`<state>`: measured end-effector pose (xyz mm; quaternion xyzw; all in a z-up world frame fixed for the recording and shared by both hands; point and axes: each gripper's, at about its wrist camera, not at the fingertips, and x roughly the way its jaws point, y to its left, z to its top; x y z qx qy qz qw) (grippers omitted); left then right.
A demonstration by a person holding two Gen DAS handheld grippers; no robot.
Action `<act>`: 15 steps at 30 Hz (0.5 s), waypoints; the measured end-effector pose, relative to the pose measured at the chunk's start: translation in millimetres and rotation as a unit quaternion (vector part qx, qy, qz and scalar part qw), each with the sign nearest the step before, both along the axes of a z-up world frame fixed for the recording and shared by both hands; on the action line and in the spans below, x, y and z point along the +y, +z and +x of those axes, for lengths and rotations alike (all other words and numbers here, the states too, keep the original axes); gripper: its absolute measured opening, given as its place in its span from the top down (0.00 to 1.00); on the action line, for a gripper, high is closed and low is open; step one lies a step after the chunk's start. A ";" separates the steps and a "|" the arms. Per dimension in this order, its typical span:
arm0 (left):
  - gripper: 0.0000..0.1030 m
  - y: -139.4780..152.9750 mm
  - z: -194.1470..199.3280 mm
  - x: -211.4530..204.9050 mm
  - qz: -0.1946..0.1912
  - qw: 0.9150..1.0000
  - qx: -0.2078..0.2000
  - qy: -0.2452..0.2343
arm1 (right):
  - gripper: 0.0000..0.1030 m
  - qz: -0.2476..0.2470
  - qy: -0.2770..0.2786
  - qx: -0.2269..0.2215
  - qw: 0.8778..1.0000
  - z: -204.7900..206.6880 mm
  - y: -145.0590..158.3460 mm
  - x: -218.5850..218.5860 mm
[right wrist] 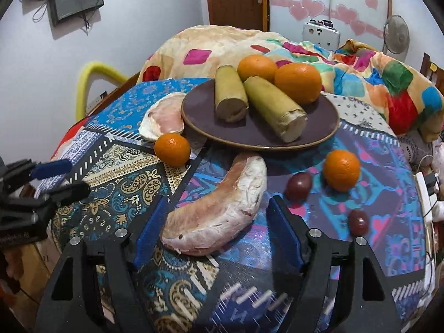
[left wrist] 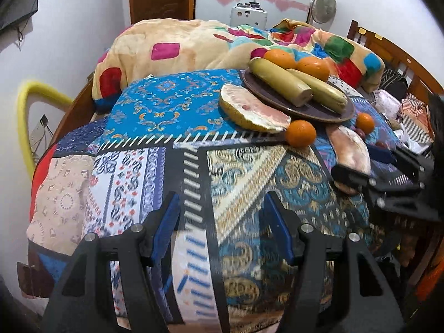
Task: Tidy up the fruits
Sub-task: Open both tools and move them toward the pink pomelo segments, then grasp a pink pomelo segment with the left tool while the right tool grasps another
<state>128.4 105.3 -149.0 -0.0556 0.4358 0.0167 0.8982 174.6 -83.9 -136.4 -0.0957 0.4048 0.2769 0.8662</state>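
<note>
Left wrist view: left gripper (left wrist: 222, 233) sits low centre of frame, jaws spread, nothing between them, over the patchwork bedcover (left wrist: 155, 172). Brown plate (left wrist: 327, 111) upper right of centre carries two pale yellow-green cylindrical pieces and two oranges. One pomelo wedge (left wrist: 252, 109) leans against the plate's left rim; a loose orange (left wrist: 301, 133) lies just beside it. At right edge the right gripper (left wrist: 358, 163) straddles a second pomelo wedge (left wrist: 349, 152).

Right wrist view: right gripper (right wrist: 216, 222) lower centre, jaws spread either side of the near pomelo wedge (right wrist: 219, 205), blue pads (right wrist: 148, 227) apparently not yet touching it. Wedge lies on the cover, curved, its far tip close under the plate (right wrist: 211, 136) rim. Loose oranges at centre left (right wrist: 172, 148) and centre right (right wrist: 342, 169); two small dark red fruits (right wrist: 299, 184) right of the wedge.

Judgement: step in hand is grasping this wedge for the plate. Close across the thick middle, gently; flesh looks soft and could tear. Lift clear of the rim, then set down in the bare front of the plate, avoiding a nudge to the cylinders.
</note>
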 end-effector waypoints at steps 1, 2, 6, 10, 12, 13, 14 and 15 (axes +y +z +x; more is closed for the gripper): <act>0.39 0.5 4.2 -0.1 -0.004 1.000 0.000 -0.001 | 0.28 -0.001 0.002 -0.004 1.000 -0.5 -0.1 -0.7; 0.39 2.1 10.7 -1.0 -0.008 1.000 0.001 -0.003 | 0.28 -0.001 0.006 -0.004 1.000 -1.0 0.5 -2.1; 0.36 12.0 37.4 -5.3 -0.014 1.000 -0.007 -0.001 | 0.30 -0.003 0.024 -0.003 1.000 -2.2 2.7 -11.1; 0.23 16.9 67.5 -10.8 -0.015 1.000 -0.009 0.002 | 0.31 -0.011 0.032 -0.005 0.999 -3.0 3.8 -22.2; 0.22 15.9 83.3 -15.6 -0.012 1.000 -0.002 -0.001 | 0.31 -0.009 0.031 -0.005 0.999 -2.6 5.3 -29.4; 0.22 14.2 90.9 -18.2 -0.010 1.000 0.004 -0.005 | 0.31 -0.008 0.031 -0.004 0.999 -2.2 5.7 -30.9; 0.22 11.3 98.8 -20.8 -0.005 1.000 0.013 -0.007 | 0.31 -0.006 0.030 -0.002 1.000 -1.5 5.8 -32.9; 0.22 7.4 105.6 -22.1 -0.002 1.000 0.023 -0.008 | 0.31 -0.003 0.031 -0.001 1.000 -1.1 5.8 -34.8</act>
